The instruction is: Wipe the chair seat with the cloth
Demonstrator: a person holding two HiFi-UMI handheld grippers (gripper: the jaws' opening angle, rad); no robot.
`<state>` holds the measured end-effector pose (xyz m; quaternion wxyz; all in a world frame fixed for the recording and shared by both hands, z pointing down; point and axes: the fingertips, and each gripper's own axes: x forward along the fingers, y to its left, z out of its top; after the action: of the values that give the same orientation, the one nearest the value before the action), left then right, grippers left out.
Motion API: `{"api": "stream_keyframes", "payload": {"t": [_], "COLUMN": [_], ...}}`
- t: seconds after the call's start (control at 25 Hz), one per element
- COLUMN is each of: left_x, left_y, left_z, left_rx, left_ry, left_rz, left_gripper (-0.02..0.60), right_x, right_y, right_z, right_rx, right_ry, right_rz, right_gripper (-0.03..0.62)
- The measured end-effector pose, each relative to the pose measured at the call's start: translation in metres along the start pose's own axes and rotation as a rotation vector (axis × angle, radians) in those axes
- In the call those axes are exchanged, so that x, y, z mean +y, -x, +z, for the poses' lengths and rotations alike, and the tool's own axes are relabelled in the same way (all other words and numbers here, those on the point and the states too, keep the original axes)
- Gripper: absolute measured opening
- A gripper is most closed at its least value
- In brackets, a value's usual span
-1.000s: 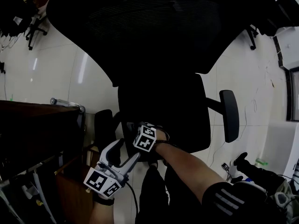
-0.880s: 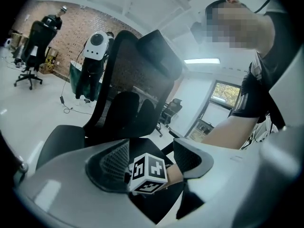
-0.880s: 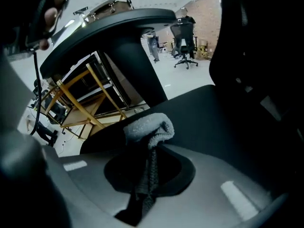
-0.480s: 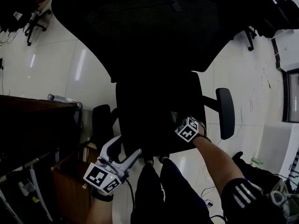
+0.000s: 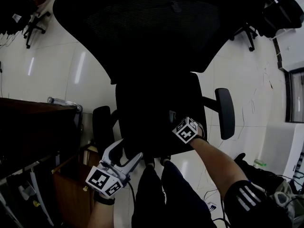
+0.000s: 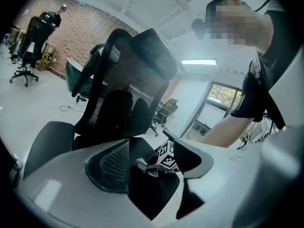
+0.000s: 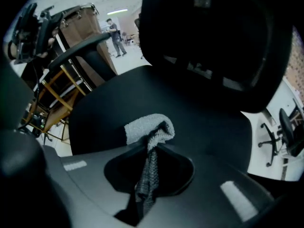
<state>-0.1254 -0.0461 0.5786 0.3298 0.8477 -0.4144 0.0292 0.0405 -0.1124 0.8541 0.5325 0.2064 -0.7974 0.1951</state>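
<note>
Chair before anything else: one black office chair stands on the pale floor. Its mesh backrest is the biggest part, then the single chair seat, then two armrests, one on each side.

Next down in size are two tools. The left hand-held gripper hangs just off the seat's front left corner, jaws spread wide with nothing between them. The right hand-held gripper is over the near right part of the seat, clamped on the one cloth. A grey folded wad of it pokes out past the jaw tips, at or just above the upholstery; I cannot tell whether it touches.

To wipe well, I would press that wad flat rather than dab with its edge. Long overlapping strokes from the front lip toward the backrest should cover it. The grip should stay firm so the cloth does not slide out, and the jaw tips should stay off the fabric. The seat probably swivels, so the idle gripper could steady it.
</note>
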Motion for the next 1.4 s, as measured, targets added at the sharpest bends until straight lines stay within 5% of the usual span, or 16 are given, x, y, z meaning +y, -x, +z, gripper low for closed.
{"api": "stream_keyframes", "payload": {"t": [0.28,0.52,0.76,1.12,1.4], "left_x": [0.011,0.021,0.016,-0.012,-0.027], "left_y": [0.024,0.038,0.032,-0.004,-0.022], "left_z": [-0.013,-0.020,-0.030,-0.026,-0.026], "left_rx": [0.019,0.022,0.033,0.050,0.062], "left_ry": [0.028,0.030,0.050,0.046,0.032], "left_rz": [0.060,0.090,0.083,0.005,-0.040], "left_gripper": [0.316,0.316,0.316,0.316,0.316], "right_x": [0.181,0.235,0.200,0.044,-0.007], "right_y": [-0.033,-0.058,-0.045,0.019,0.053], "right_z": [0.107,0.096,0.027,-0.122,-0.144], "right_rx": [-0.136,-0.100,-0.047,0.111,0.077], "right_ry": [0.080,0.176,0.191,0.008,-0.165], "right_rz": [0.281,0.348,0.317,0.090,-0.032], "right_gripper": [0.031,0.031,0.031,0.031,0.031]}}
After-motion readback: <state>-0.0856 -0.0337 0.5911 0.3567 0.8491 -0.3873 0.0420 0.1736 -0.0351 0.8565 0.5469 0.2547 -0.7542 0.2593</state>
